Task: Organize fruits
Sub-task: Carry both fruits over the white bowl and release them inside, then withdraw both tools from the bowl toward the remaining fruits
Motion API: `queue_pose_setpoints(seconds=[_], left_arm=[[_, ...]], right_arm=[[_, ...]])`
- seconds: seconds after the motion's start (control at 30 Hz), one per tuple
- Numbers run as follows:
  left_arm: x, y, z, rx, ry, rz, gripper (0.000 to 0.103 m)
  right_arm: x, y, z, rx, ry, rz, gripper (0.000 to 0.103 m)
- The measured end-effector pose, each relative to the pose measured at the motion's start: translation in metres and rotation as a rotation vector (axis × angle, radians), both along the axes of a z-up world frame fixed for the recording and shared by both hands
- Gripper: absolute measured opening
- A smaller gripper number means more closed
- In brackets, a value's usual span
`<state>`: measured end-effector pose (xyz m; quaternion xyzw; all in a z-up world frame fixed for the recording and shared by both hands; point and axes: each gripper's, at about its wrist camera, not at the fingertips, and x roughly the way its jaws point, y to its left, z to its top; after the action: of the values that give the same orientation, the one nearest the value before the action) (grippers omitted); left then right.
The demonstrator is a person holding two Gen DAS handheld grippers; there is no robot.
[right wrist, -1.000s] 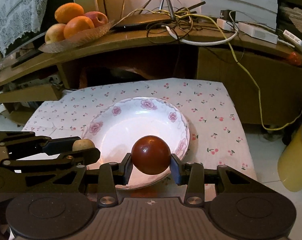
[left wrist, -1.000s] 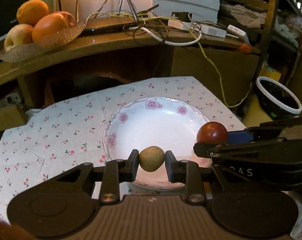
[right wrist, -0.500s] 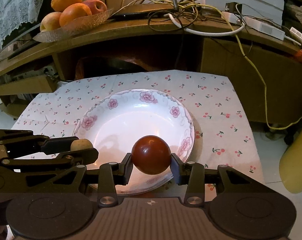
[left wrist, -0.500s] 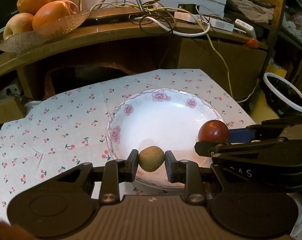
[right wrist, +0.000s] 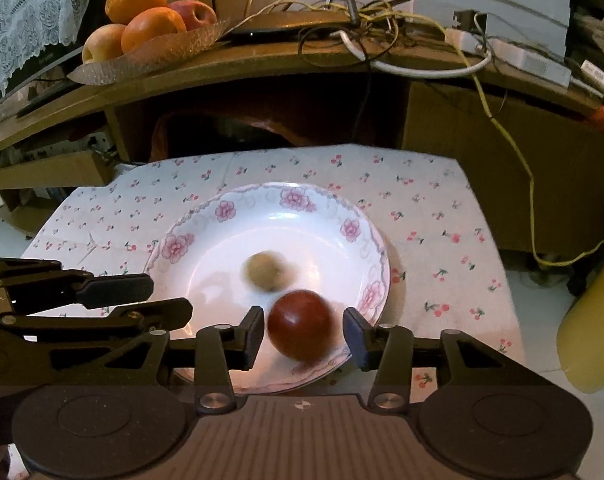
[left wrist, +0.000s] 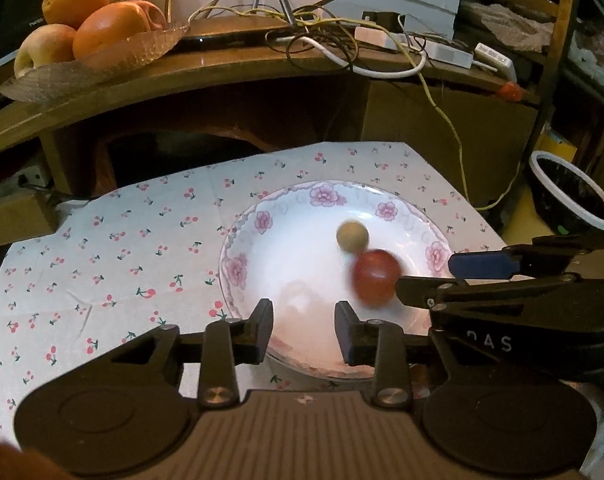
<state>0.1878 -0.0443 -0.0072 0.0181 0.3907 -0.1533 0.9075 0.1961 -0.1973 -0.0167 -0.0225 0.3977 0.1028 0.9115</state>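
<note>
A white plate with pink flowers on its rim sits on a cherry-print cloth; it also shows in the right wrist view. A small tan fruit and a dark red fruit are in the plate, both motion-blurred; in the right wrist view the tan fruit is behind the red fruit. My left gripper is open and empty over the plate's near rim. My right gripper is open, with the red fruit loose between its jaws.
A wooden shelf behind the cloth carries a glass dish of oranges and apples and tangled cables. A dark white-rimmed bowl stands on the floor at right. A yellow object lies at far right.
Both grippers opened and let go of their fruits. The tan fruit and the red fruit dropped into the plate and are still moving.
</note>
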Motion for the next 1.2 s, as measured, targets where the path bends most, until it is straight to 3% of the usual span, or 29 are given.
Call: queue_pose_setpoints(seconds=[0.2,0.5,1.2], left_arm=[[-0.003,0.002,0.004,-0.003,-0.011,-0.003,0.043],[-0.009,0.009,0.01,-0.015,-0.021,-0.003,0.044],[-0.05,0.029,0.007,-0.021,0.024,-0.067,0.046]], right_arm=[[-0.002,-0.008,0.008,0.021,-0.03,-0.012,0.054],[-0.008,-0.013,0.013,0.035,-0.041,-0.008,0.054],[-0.041,-0.023,-0.002,0.02,0.041,0.058,0.054]])
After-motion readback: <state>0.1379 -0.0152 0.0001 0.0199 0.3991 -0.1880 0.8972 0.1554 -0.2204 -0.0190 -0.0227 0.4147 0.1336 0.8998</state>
